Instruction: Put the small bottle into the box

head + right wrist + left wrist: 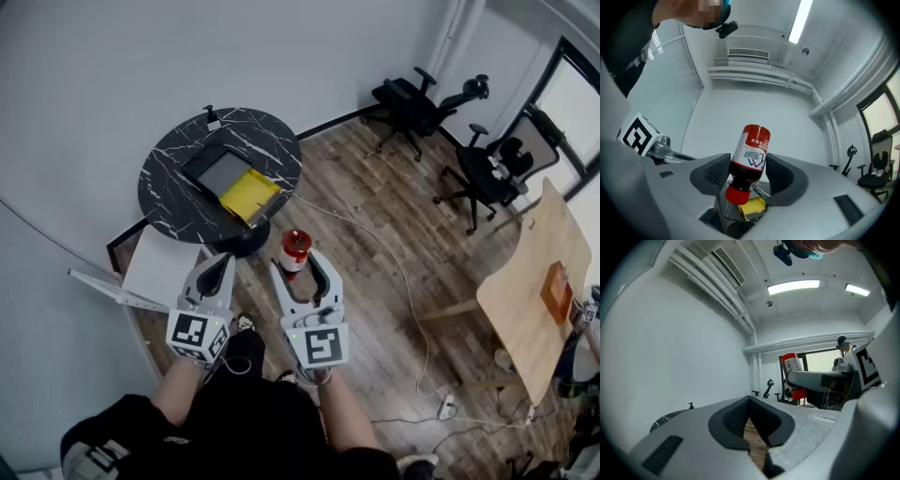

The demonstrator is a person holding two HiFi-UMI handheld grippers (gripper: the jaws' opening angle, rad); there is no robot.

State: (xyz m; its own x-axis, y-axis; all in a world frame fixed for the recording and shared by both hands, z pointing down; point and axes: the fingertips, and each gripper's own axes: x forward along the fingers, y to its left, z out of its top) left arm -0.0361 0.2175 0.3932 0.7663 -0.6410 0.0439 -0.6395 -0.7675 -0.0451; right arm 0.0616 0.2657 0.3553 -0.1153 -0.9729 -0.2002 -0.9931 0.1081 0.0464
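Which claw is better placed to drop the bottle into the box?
Right. The right claw grips the bottle; the left claw is shut and empty. The box lies on the table ahead.

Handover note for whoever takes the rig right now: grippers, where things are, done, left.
Left gripper: shut, empty, beside the right one.
Right gripper: shut on the small bottle, red cap toward the gripper body, in the air, not yet over the box.
Box: open on the round black marble table, yellow flap on the near side.
Done: bottle picked up.
Left: carry it over the box, lower it in, release.
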